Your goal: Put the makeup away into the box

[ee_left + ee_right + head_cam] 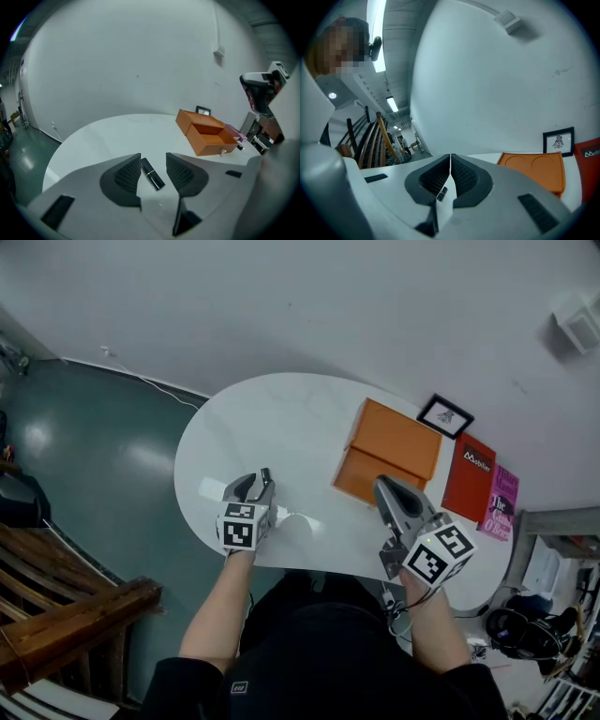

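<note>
- The small black lipstick tube with a thin gold band [152, 174] is lying flat on the white oval table [108, 140], well apart from the box, so we are reading it as makeup waiting to be collected
- We are holding the left gripper [153, 157] low over it with the jaws spread wide on either side of the tube, the pads not pressing on it; we judge this as lining up for a pinch across its narrow body
- The orange cardboard box [206, 145] is standing further along the table with its drawer pulled out, ready to take things
- We are keeping the right gripper [450, 158] near the box with its jaws pressed together on nothing, apparently idling
- A framed picture [445, 415], a red book [469, 477] and a pink book [500, 502] are lying beyond the box
</note>
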Action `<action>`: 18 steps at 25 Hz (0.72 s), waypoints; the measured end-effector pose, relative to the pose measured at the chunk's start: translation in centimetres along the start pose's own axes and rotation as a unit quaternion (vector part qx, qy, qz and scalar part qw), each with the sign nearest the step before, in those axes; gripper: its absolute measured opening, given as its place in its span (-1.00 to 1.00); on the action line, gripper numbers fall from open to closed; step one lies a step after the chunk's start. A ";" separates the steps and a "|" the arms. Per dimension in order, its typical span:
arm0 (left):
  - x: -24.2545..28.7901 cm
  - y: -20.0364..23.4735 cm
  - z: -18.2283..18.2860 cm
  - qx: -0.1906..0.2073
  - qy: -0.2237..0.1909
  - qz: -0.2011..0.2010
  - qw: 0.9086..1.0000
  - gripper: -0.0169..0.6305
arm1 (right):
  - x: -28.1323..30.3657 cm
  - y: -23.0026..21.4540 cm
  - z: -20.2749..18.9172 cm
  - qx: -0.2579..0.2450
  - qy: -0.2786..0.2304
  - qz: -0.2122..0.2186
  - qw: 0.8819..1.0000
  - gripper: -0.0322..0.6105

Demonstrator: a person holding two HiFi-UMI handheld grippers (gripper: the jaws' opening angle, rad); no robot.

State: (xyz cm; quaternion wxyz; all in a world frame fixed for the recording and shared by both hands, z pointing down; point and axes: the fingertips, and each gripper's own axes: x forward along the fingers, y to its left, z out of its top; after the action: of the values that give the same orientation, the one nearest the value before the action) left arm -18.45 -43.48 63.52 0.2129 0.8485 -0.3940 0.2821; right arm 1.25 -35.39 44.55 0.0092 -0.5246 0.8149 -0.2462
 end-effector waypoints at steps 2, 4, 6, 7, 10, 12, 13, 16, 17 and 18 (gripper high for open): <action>0.9 0.0 -1.0 0.000 0.014 -0.002 1.000 -0.40 | -0.2 -0.6 -0.9 0.010 0.006 -0.006 1.000 -0.79; 1.7 -0.2 -1.9 0.004 0.027 -0.008 1.000 -0.40 | -0.4 -1.3 -1.9 0.022 0.011 -0.015 1.000 -0.79; 2.6 -0.2 -2.8 0.011 0.039 -0.013 0.999 -0.40 | -0.6 -1.6 -2.7 0.032 0.013 -0.022 0.999 -0.79; 2.9 -0.2 -3.2 0.014 0.045 -0.015 0.999 -0.40 | -0.7 -1.6 -3.0 0.034 0.013 -0.025 0.999 -0.79; 3.6 0.0 -4.1 0.016 0.055 -0.010 0.998 -0.41 | -1.2 -1.5 -3.8 0.036 0.015 -0.032 0.999 -0.79; 3.8 -0.1 -4.2 0.018 0.053 -0.007 0.998 -0.41 | -1.8 -1.6 -4.2 0.038 0.016 -0.039 0.998 -0.79; 3.9 -0.2 -4.2 0.022 0.052 -0.006 0.998 -0.42 | -2.2 -1.7 -4.4 0.040 0.016 -0.044 0.998 -0.79; 4.3 -0.6 -4.8 0.036 0.066 0.001 0.997 -0.51 | -3.5 -2.1 -4.6 0.043 0.013 -0.059 0.997 -0.79; 4.4 -0.6 -5.1 0.039 0.072 0.004 0.997 -0.60 | -3.9 -2.1 -4.5 0.044 0.011 -0.063 0.997 -0.79; 4.5 -0.6 -5.4 0.041 0.076 0.007 0.996 -0.61 | -4.3 -2.1 -4.3 0.044 0.009 -0.066 0.997 -0.79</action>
State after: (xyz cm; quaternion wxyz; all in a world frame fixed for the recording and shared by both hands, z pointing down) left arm -17.29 -42.44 70.33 0.2055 0.8300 -0.3706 0.3627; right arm 3.80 -30.72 48.22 0.0085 -0.5743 0.7668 -0.2867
